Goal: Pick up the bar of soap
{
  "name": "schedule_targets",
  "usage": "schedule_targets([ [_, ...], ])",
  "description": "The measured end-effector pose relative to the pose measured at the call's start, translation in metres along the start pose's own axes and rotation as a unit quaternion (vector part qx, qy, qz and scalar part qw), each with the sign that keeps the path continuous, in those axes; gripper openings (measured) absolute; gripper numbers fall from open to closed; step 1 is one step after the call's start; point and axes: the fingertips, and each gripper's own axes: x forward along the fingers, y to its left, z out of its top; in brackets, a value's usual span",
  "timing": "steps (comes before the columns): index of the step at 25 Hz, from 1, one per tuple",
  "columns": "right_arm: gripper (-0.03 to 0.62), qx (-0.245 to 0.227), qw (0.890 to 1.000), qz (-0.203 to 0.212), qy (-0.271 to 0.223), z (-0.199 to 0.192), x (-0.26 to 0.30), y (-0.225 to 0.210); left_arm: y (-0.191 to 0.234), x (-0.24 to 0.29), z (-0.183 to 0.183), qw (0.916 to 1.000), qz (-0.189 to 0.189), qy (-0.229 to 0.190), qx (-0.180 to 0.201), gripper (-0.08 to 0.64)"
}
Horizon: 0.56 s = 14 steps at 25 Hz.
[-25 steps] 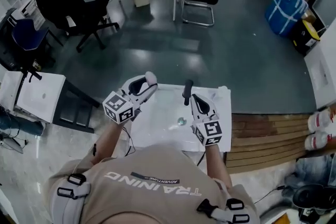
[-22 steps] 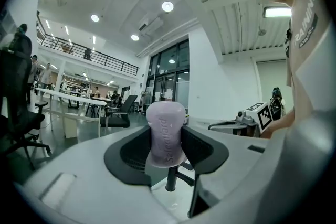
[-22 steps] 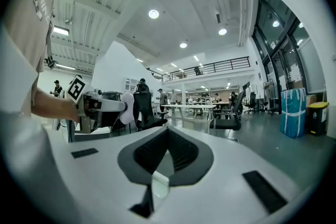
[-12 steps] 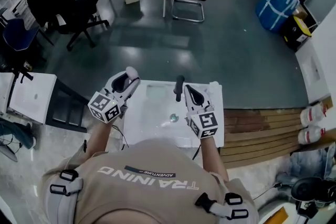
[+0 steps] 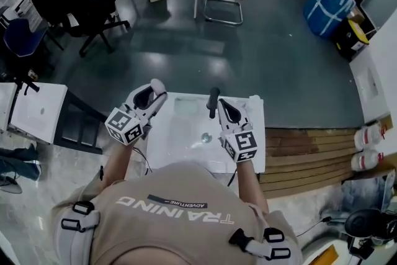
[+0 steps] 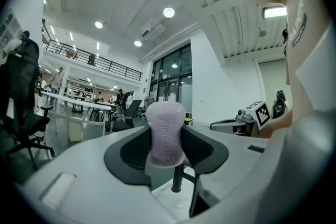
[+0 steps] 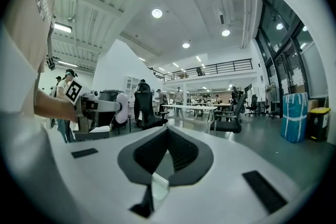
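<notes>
Left tongs [image 6: 166, 141] grip a pale lilac soap [image 6: 165, 122] embossed "Safeguard". Right tongs [image 7: 167, 132], nearby on the right, are closed and empty. The shirt [image 5: 177, 186] reads "TRAINING" and "ADVENTURE".

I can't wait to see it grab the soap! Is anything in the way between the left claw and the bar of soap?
Nothing is in the way. The bar of soap already stands upright between the jaws of the left claw, with a pad pressed on each side.
</notes>
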Motion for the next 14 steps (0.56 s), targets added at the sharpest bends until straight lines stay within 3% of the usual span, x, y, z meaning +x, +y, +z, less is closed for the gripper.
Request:
schedule_targets([
  [14, -0.003, 0.005, 1.000, -0.016, -0.010, 0.003, -0.003, -0.009, 0.000, 0.014, -0.009, 0.9998, -0.019, 0.003, 0.002, 0.181],
])
